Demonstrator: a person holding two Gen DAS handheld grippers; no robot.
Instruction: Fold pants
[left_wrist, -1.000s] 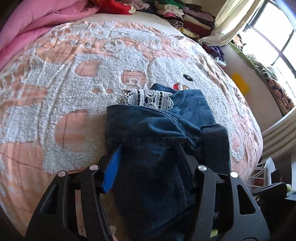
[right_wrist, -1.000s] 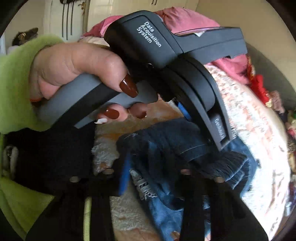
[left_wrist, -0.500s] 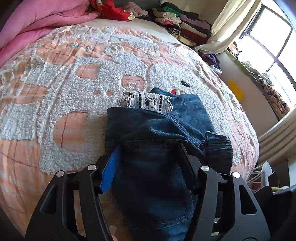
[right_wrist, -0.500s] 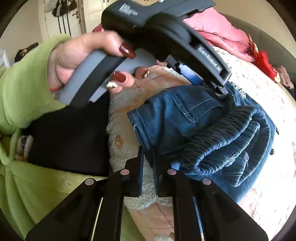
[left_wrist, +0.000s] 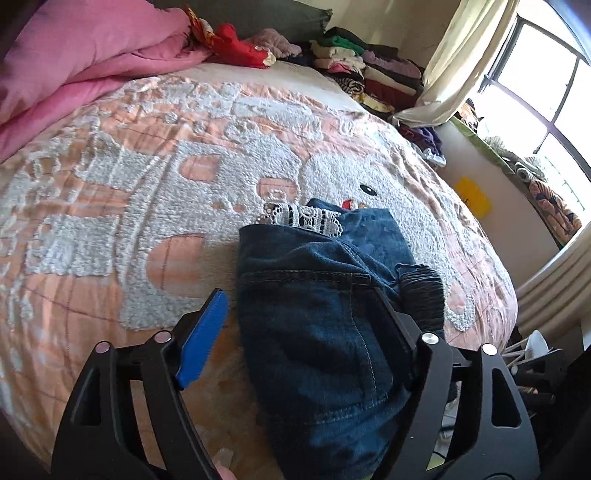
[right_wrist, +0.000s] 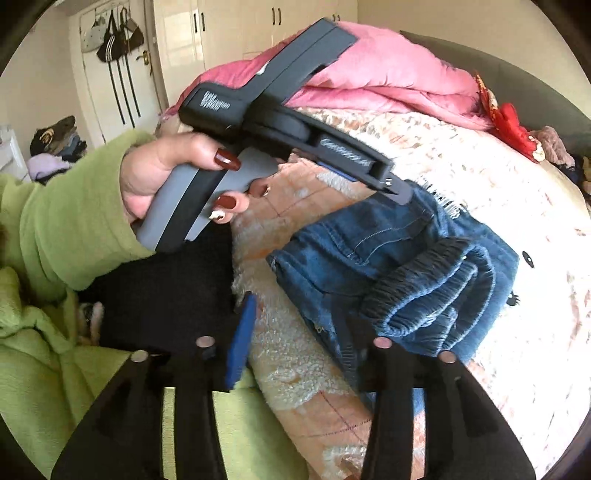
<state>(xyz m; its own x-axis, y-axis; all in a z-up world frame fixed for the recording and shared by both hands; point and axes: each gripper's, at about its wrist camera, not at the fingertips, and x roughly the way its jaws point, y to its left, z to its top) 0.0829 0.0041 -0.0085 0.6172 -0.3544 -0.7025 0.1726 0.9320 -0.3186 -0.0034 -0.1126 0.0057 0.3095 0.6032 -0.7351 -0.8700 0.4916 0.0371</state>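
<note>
The folded blue denim pants lie on the peach and white bedspread, with a white lace hem showing at their far end. My left gripper straddles the near part of the bundle; its jaws are opening. Its blue pad stands clear of the denim's left edge. In the right wrist view a hand holds the left gripper over the pants. My right gripper is at their near corner, jaws opening, pressing on nothing. The dark elastic waistband lies on top.
A pink duvet is heaped at the head of the bed. Stacks of folded clothes line the far side under the window. The person's green sleeve and dark lap fill the near left. The bed's edge drops off at right.
Both grippers have spread their jaws and drawn back and up a little. The right one was nearly shut at the denim's near edge and has let go. The pants stay folded.
</note>
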